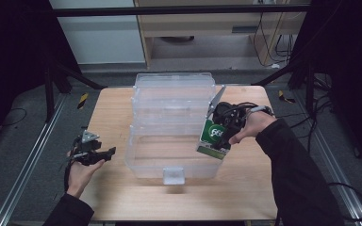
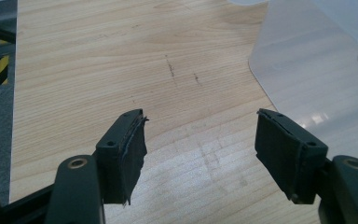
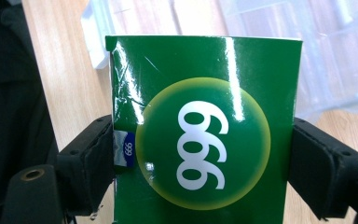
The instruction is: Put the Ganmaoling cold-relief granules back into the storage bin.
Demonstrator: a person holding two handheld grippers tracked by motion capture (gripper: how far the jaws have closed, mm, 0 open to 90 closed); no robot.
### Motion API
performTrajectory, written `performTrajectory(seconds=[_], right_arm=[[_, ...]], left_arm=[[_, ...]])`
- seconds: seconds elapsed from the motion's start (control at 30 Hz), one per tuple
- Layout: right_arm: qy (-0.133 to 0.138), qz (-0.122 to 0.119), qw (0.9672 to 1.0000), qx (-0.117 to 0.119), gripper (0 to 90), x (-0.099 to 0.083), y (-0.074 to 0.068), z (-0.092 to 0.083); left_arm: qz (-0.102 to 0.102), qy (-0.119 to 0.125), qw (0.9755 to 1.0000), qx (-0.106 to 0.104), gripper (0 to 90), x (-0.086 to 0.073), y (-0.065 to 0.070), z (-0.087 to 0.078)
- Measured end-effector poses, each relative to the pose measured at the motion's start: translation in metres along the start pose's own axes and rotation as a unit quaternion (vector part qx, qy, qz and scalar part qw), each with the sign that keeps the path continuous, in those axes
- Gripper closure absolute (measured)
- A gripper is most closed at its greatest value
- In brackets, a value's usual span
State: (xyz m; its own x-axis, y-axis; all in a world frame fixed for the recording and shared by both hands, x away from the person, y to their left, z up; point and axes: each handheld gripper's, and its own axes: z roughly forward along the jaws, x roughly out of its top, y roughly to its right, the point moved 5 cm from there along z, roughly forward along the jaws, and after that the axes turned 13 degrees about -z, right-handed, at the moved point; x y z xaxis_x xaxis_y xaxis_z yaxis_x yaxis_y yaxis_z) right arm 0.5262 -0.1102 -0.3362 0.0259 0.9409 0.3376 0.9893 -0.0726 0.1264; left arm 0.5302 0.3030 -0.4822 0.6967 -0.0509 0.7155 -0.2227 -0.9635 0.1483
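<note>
A green box (image 1: 213, 137) marked 999 hangs at the right edge of the clear plastic drawer unit (image 1: 172, 94), above its pulled-out bottom drawer (image 1: 143, 167). My right gripper (image 1: 227, 123) is shut on the green box (image 3: 205, 130), one pad on each side of it. My left gripper (image 1: 104, 153) rests low at the table's left, just left of the drawer. Its jaws stand wide apart in the left gripper view, my left gripper (image 2: 200, 140) open over bare wood with nothing between them. The drawer's corner (image 2: 317, 88) shows at the right there.
The wooden table (image 1: 108, 113) carries the tall stack of clear drawers at its middle. The bottom drawer sticks out toward me with a small handle (image 1: 173, 175) at its front. Dark frame rails and cables surround the table.
</note>
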Motion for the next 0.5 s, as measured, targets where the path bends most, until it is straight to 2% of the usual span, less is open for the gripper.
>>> performTrajectory(seconds=[0.23,0.5], right_arm=[[-0.013,-0.042,0.9989,0.014,17.3,0.005,-0.001,0.013],[-0.011,-0.081,0.9964,0.022,17.2,0.009,-0.001,0.022]], left_arm=[[0.000,0.001,1.0000,0.000,32.6,0.000,-0.001,0.000],[0.000,0.000,1.0000,0.000,32.5,0.000,-0.001,0.001]])
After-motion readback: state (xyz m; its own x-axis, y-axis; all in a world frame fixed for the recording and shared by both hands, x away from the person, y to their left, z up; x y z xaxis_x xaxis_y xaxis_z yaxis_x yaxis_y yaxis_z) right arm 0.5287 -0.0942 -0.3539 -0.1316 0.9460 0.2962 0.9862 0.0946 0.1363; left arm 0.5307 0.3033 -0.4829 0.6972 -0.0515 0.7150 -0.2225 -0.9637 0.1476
